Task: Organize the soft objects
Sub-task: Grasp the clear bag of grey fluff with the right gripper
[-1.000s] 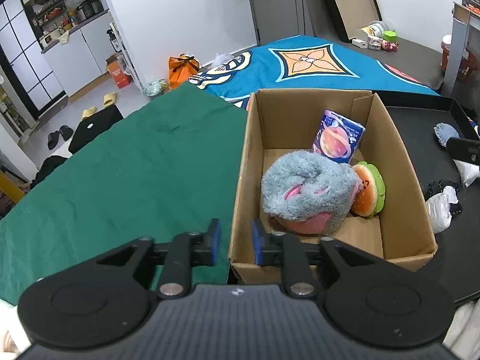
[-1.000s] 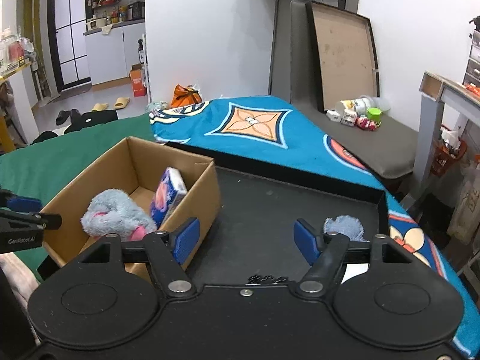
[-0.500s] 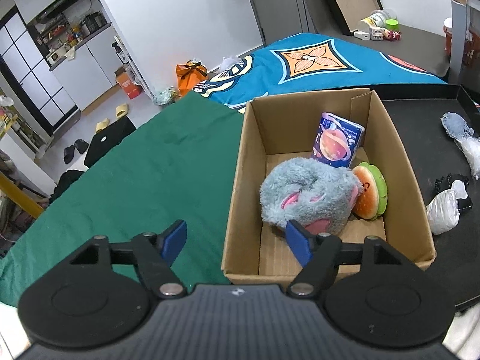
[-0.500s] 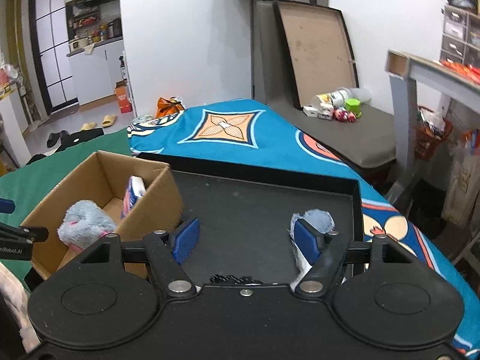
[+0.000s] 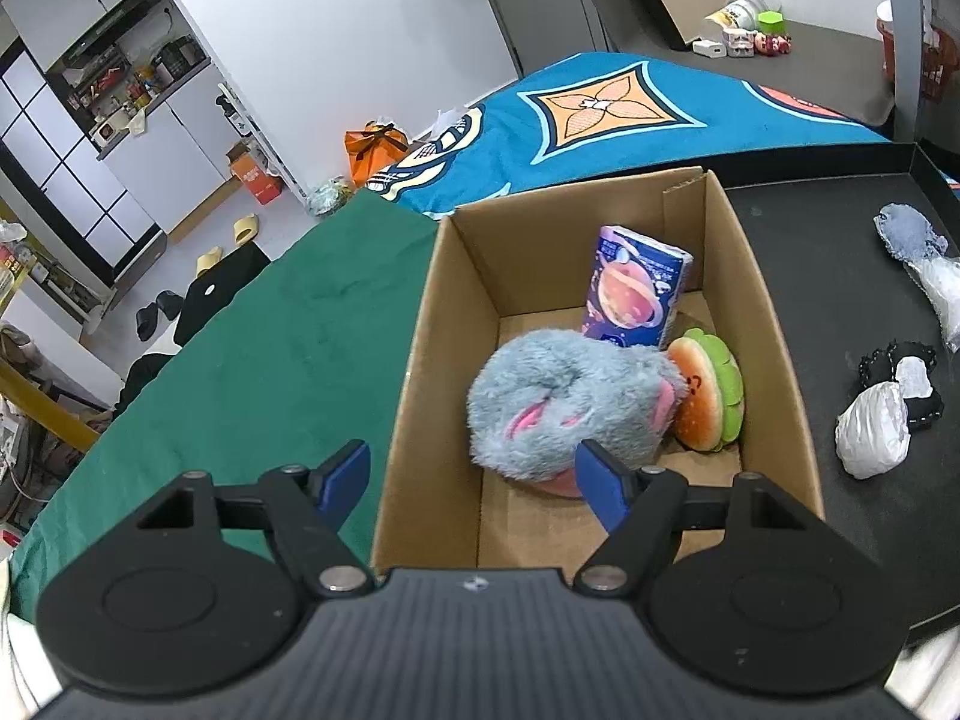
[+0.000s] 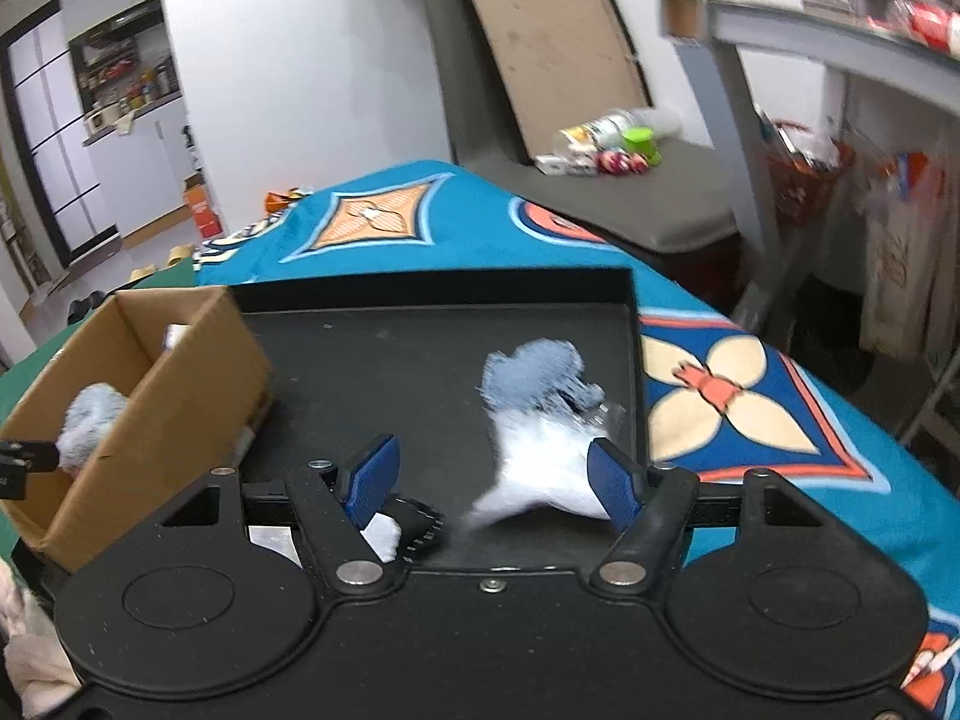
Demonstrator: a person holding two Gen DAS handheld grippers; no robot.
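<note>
Risk: right tongs (image 6: 489, 474) spread over bagged plush (image 6: 540, 420) | slick wrap may slip | left tongs (image 5: 474, 480) spread, empty

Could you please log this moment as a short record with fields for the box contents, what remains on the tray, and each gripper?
box contents: grey plush, burger toy, tissue pack in cardboard box
on tray: blue-and-white bundle, small white-and-black items on black tray
left gripper: open, just opened, empty
right gripper: open over the bundle
</note>
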